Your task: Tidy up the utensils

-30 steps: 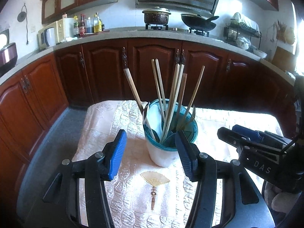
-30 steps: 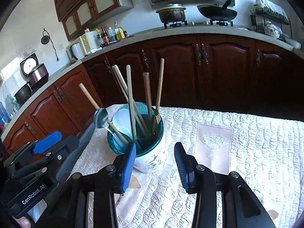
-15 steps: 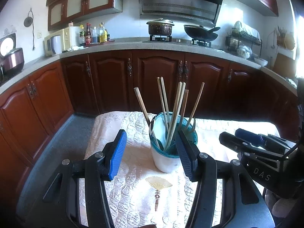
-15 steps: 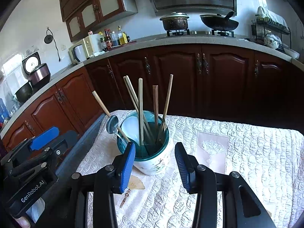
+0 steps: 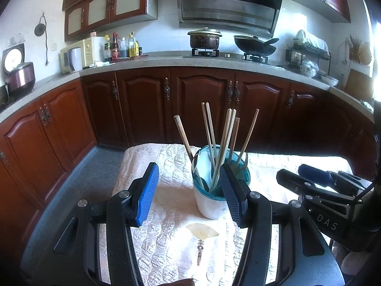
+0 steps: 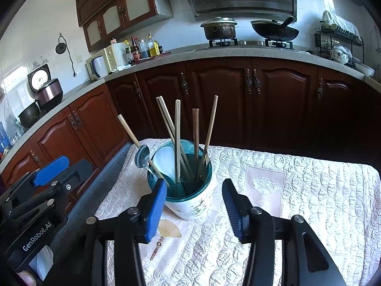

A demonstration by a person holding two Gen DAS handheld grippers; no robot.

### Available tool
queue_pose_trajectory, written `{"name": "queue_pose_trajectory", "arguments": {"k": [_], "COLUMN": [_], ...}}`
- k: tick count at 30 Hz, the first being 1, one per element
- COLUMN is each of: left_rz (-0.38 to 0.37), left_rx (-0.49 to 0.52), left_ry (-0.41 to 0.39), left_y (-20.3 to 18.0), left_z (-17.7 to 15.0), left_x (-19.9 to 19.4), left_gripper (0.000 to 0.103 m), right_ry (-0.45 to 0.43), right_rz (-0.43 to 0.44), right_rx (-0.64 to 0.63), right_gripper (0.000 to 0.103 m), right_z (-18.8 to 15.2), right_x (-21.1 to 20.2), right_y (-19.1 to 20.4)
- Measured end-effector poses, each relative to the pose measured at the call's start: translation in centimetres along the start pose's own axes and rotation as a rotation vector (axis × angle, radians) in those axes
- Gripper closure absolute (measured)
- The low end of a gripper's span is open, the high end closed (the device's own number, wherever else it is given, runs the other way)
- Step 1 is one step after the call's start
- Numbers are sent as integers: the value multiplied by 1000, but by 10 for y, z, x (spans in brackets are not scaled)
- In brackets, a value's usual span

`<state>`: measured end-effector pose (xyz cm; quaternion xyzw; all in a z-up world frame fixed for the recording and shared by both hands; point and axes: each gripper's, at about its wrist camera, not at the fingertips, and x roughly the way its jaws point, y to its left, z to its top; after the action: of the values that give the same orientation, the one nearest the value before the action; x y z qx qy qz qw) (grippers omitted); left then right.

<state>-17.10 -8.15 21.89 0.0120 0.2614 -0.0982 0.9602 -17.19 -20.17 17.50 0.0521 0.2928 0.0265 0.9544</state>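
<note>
A white utensil holder with a teal rim (image 5: 210,205) (image 6: 193,206) stands on the cream quilted cloth. Several wooden chopsticks (image 5: 225,140) (image 6: 177,138) stick up from it, with a metal spoon (image 6: 142,153), a white spoon (image 6: 164,159) and a fork (image 6: 204,160). My left gripper (image 5: 188,166) hovers open just in front of the holder, holding nothing. My right gripper (image 6: 194,182) is also short of the holder; its jaws are opening and the pads touch nothing. Each view shows the other gripper at its edge: the right gripper (image 5: 312,178) and the left gripper (image 6: 47,176).
The quilted cloth (image 6: 309,190) covers the table, with an embroidered fan (image 5: 202,231) near the holder. Dark wooden cabinets (image 5: 202,100) curve round behind. The counter bears a pot (image 5: 204,39), a wok (image 5: 254,44), a microwave (image 5: 76,56) and a dish rack (image 5: 307,54).
Both grippers have drawn back and up from the holder, which now looks smaller and farther off. The right gripper's jaws have spread wider. The left jaws keep their gap.
</note>
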Motion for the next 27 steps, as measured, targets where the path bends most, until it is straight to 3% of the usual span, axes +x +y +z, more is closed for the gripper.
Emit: {"name": "queue_pose_trajectory", "arguments": {"k": [27], "left_rz": [25], "left_rx": [0], "left_ry": [-2], "left_y": [2], "left_z": [-4], "left_x": [2], "left_gripper": [50], "right_ry": [37], "right_rz": [-8], "right_rx": [-13], "right_gripper": [52], "right_z": [-3], "right_x": [10], "right_y": [-1]}}
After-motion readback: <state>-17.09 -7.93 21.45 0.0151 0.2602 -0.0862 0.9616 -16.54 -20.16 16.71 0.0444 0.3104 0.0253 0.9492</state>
